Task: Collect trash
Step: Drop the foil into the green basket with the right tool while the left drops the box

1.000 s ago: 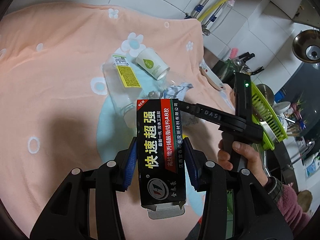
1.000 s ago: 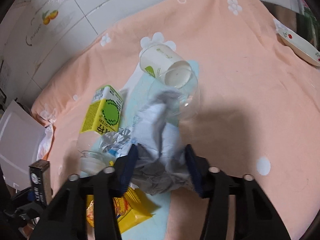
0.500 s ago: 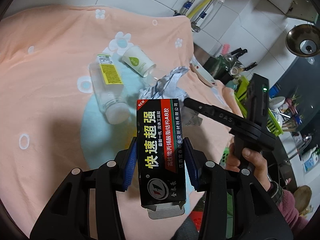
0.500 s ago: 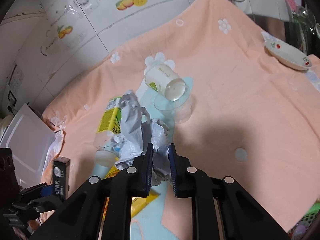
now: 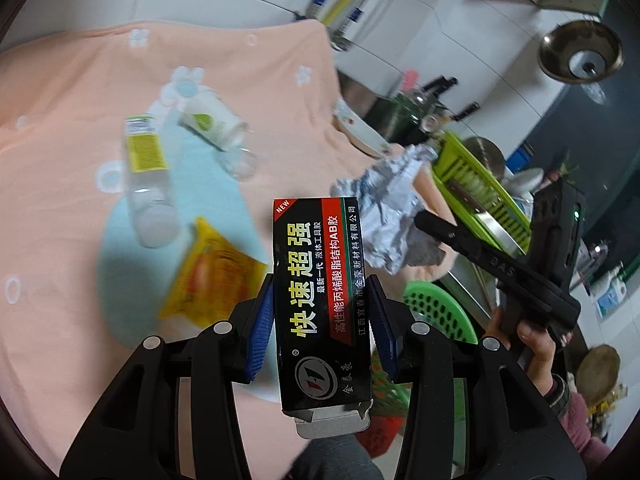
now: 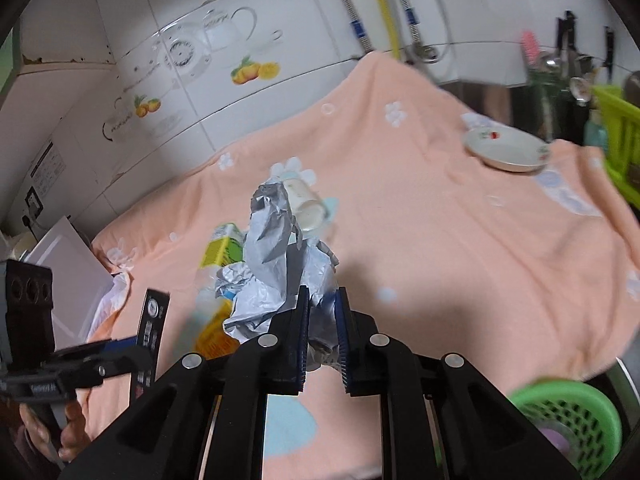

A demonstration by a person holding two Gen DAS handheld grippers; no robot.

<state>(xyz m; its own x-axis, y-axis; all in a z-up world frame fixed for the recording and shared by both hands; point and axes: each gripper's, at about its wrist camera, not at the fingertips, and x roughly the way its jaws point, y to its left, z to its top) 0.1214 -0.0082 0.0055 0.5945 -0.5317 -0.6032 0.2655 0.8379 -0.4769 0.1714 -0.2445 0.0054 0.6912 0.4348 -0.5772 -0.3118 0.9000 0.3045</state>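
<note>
The crumpled silver wrapper [image 6: 276, 256] is pinched between the blue pads of the right tongs [image 6: 322, 332], whose jaws are closing to a narrow gap on it; it is carried clear of the worktop [image 6: 460, 248]. The black glue box [image 5: 320, 300] is clamped upright in the left tongs [image 5: 320, 324], jaws part open across its width. A green basket [image 6: 568, 420] is seen at the near right edge, below the worktop, and is judged to be the bin. Both loads should be brought directly over its mouth before release, the wrapper lowered first, as its loose tail could snag the rim. Left on the cloth are a paper cup [image 5: 212, 124], a clear bottle [image 5: 148, 184] and a yellow packet [image 5: 208, 276].
</note>
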